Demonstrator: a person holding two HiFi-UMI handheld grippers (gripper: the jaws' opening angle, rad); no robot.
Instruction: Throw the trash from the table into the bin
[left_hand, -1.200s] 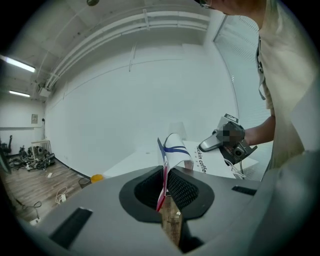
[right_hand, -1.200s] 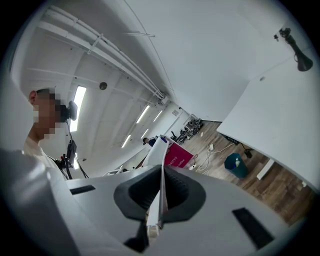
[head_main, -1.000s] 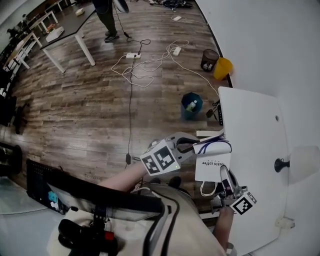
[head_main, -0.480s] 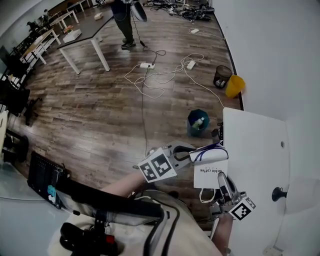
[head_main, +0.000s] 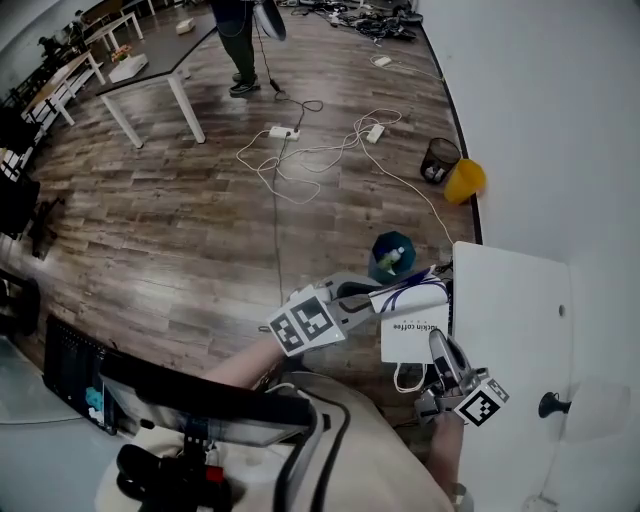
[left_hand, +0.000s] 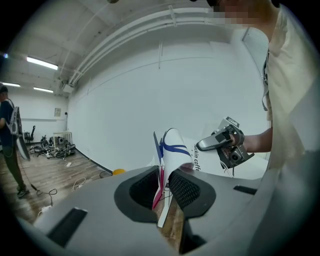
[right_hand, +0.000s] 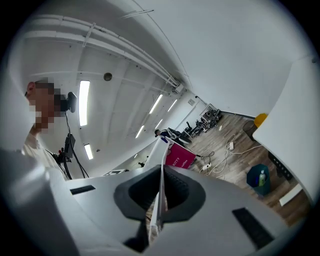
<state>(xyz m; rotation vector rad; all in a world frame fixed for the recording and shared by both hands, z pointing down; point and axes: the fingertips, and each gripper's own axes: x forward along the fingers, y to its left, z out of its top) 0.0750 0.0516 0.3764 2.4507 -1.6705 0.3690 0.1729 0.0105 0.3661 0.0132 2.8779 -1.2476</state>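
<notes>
Head view: paper bag (head_main: 412, 345) spans left tongs (head_main: 375, 297) and right tongs (head_main: 437, 343), each pinching it.

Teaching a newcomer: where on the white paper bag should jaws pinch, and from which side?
Pinch the paper bag at its thin rim, coming edge-on from opposite sides; a flat paper wall slips between jaws, while the body looks too wide.

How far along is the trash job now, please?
Done: a bottle already sits in the teal bin. In hand: left hand-held gripper and right hand-held gripper both clamp the paper bag, off the table. Left: dropping it into the bin.
</notes>
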